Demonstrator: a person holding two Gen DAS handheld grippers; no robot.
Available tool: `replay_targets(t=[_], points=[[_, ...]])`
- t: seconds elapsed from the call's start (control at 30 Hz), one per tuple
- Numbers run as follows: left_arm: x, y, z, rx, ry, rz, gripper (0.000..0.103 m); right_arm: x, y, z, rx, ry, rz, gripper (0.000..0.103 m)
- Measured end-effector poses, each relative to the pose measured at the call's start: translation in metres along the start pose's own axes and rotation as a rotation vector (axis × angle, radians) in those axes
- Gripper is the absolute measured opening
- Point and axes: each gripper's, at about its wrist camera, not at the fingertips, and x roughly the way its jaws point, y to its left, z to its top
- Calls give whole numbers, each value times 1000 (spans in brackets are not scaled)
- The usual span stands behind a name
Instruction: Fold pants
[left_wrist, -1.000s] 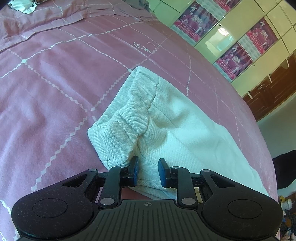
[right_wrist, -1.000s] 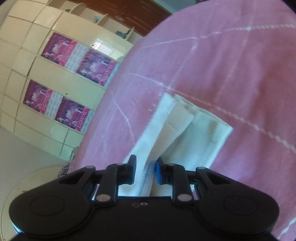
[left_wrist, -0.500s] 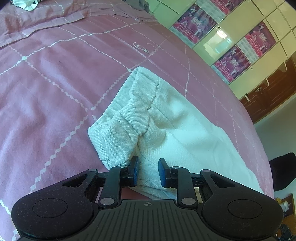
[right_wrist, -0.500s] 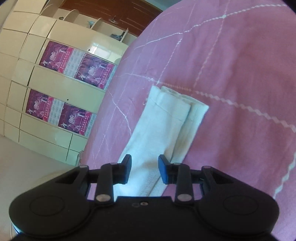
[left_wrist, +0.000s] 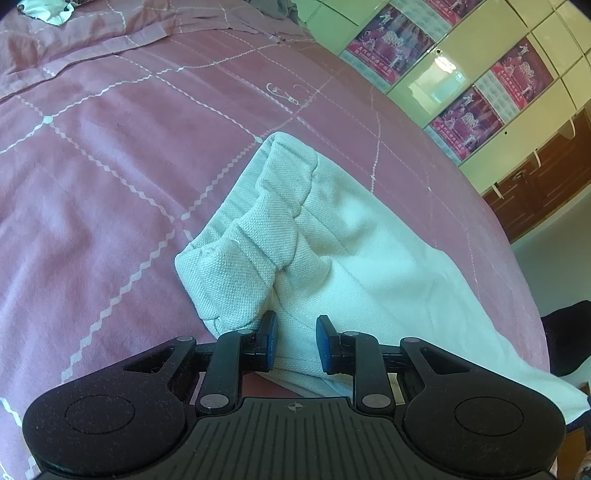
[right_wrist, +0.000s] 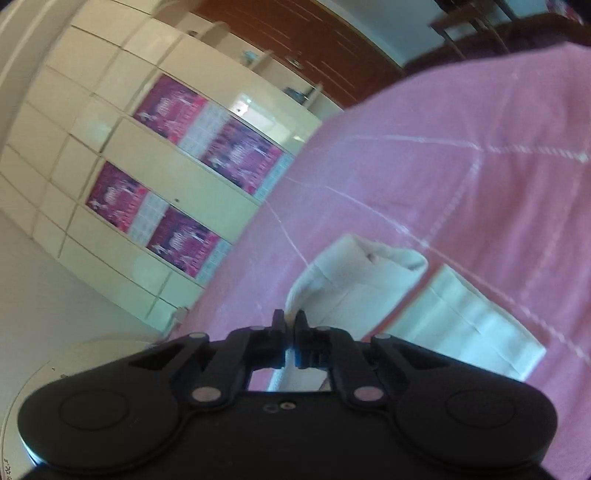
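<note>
Pants (left_wrist: 332, 236) on the pink bed (left_wrist: 110, 155), cream cloth, waistband end bunched and rumpled right ahead of my left claw (left_wrist: 294, 341). That claw stands narrowly parted with the cloth's near edge lying between its blue pads (left_wrist: 269, 338), not pinched, so I'd say it's poised for a grab. Over on the other side, my right claw (right_wrist: 290, 332) is pressed nearly together on a lifted edge of the leg end (right_wrist: 351, 273), and I judge it has the fabric (the view is blurred, so the exact bite is hard to read). A second cream leg panel (right_wrist: 476, 321) lies flat beside it, a strip of pink showing between the two. Progress? Early going, I reckon: pants seem halved lengthwise, but the waistband is untidy and the end-to-end fold is not yet done.
</note>
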Motion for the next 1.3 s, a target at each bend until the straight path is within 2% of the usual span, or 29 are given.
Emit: replay_targets(t=[0.1,0.17,0.2,0.23,0.27,0.3,0.33,0.37,0.47,0.63,0.77,0.8,0.87,0.9,1.0,1.03,1.07,1.1,1.13,1.23,1.27,1.3], points=[[0,1,-1,-2,-7,-6,25,-14,15,-1,-71,17,-174,4],[0,2,-2,-3,-9,-11,25,-4,-15,-15,-84,91,-380,4],[0,2,-2,0,-6,-12,25,9,-44,-23,-28,160,-428,5],[0,2,-1,1,-1,-11,25,17,-70,-29,36,219,-417,5],[0,1,0,6,5,-7,25,15,-87,-33,96,218,-373,6],[0,0,1,15,9,-3,25,5,-98,-36,160,181,-317,15],[1,-1,1,23,10,0,25,-8,-105,-39,216,139,-267,29],[1,-1,1,23,9,1,25,-18,-110,-42,247,101,-219,33],[2,0,0,14,-2,-1,25,-38,-123,-48,283,29,-158,34],[2,-2,0,20,-1,8,25,-44,-140,-52,308,8,-107,33],[2,-3,0,22,-1,11,25,-33,-131,-43,247,2,-118,33],[2,-3,0,21,-2,11,25,-27,-129,-40,229,12,-141,29],[2,-4,-1,23,-4,15,25,-15,-121,-34,194,45,-226,6],[2,-5,-1,26,-5,18,25,-13,-115,-32,167,57,-249,4],[2,-6,-2,41,-7,26,25,-31,-85,-25,91,-32,-185,4],[2,-6,-2,40,-7,25,25,-36,-78,-24,84,-57,-188,5],[2,-6,-2,39,-7,24,25,-37,-74,-23,81,-64,-245,6],[2,-5,-1,38,-6,21,25,-31,-75,-23,90,-41,-354,8],[1,-5,-1,36,-5,19,25,-30,-78,-24,116,-35,-397,13],[1,-4,-1,42,-3,18,25,-60,-84,-29,159,-211,-333,19],[1,-4,-1,40,-4,16,25,-68,-88,-29,180,-235,-308,19],[1,-3,-1,38,-6,14,25,-71,-95,-28,207,-216,-292,19]])
